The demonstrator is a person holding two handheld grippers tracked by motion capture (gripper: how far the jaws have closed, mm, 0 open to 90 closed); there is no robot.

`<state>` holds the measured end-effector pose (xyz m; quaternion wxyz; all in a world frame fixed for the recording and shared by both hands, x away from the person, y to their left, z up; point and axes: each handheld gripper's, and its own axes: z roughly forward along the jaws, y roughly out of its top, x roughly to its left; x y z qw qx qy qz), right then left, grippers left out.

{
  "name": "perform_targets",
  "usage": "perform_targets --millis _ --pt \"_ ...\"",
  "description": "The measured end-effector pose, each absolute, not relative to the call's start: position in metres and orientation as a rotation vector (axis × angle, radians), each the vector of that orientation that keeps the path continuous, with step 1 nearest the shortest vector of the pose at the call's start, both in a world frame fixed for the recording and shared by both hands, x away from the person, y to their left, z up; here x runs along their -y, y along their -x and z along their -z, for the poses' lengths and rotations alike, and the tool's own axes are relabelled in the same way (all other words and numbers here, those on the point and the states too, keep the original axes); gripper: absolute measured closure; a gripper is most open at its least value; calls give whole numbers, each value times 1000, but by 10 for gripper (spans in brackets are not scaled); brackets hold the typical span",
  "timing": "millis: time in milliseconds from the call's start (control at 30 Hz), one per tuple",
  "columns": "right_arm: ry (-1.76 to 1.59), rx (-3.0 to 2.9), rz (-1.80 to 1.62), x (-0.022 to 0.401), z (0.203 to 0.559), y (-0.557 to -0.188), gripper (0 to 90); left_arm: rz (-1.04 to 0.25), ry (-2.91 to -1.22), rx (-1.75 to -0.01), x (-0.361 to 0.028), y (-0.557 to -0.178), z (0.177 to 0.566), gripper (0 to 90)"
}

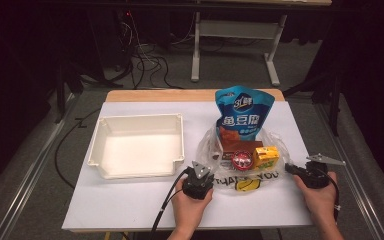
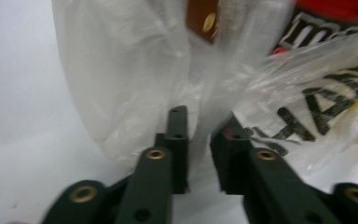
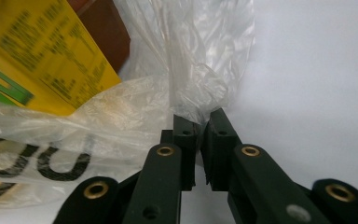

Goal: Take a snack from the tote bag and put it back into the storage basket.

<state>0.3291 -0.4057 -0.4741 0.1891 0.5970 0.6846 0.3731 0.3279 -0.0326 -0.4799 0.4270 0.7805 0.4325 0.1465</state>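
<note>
Off to your left the white tray sits bare on the bench. Your left gripper has its jaws nearly together around a fold of the clear plastic bag, though whether it truly pinches is hard to say. The bag lies mid-bench with the snacks inside. Your right gripper is clamped on the bag's other edge. You seem to be gripping both sides; next, firm up the left hold, then pull the mouth apart.

Dim room, grey floor (cables trailing), white desk frame.
</note>
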Motion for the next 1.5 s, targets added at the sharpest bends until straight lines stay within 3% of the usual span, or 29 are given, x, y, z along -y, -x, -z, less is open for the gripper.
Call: perform_targets --millis 33,67,167,333,567,700,767,800,933,967,1000,1067,1167,1267,1367,1500 --pt "-1682 -1905 -1092 407 470 -327 861 -383 -1942 -1048 33 -325 477 663" --pt "-1682 -1905 -1092 407 470 -327 861 -409 -1942 -1031 32 -322 474 663" --pt "-1682 -1863 -1187 404 459 -327 859 -408 -1874 -1030 20 -317 455 496" --pt "-1663 -1880 -1169 398 456 -328 859 -399 -1841 -1013 9 -324 424 309" --pt "-1667 -1841 -1185 400 452 -327 858 -419 -1738 -1001 6 -344 393 204" --pt "-1647 -1849 -1185 396 452 -330 857 -437 -1801 -1038 20 -370 392 225" --pt "-1637 -1854 -1184 395 452 -331 858 -440 -1827 -1098 25 -383 402 285" --pt "-1633 -1859 -1179 395 452 -332 861 -440 -1827 -1098 25 -383 402 340" --pt "-1624 -1868 -1180 394 452 -331 869 -409 -1854 -1194 28 -402 424 748" --pt "-1628 -1868 -1187 396 452 -330 888 -345 -1823 -1233 24 -407 434 838" --pt "-1630 -1867 -1196 397 452 -330 896 -356 -1808 -1256 24 -405 440 867" --pt "-1666 -1855 -1243 400 452 -330 900 -462 -1844 -1277 30 -397 453 890" --pt "-1665 -1851 -1246 399 452 -332 900 -509 -1852 -1302 31 -395 464 895" --pt "-1658 -1867 -1236 396 452 -333 900 -701 -1922 -1250 41 -387 469 898" --pt "-1647 -1871 -1227 395 453 -334 900 -762 -2008 -1198 47 -384 478 897" --pt "-1646 -1878 -1197 395 454 -334 900 -744 -2065 -1185 49 -386 484 897"
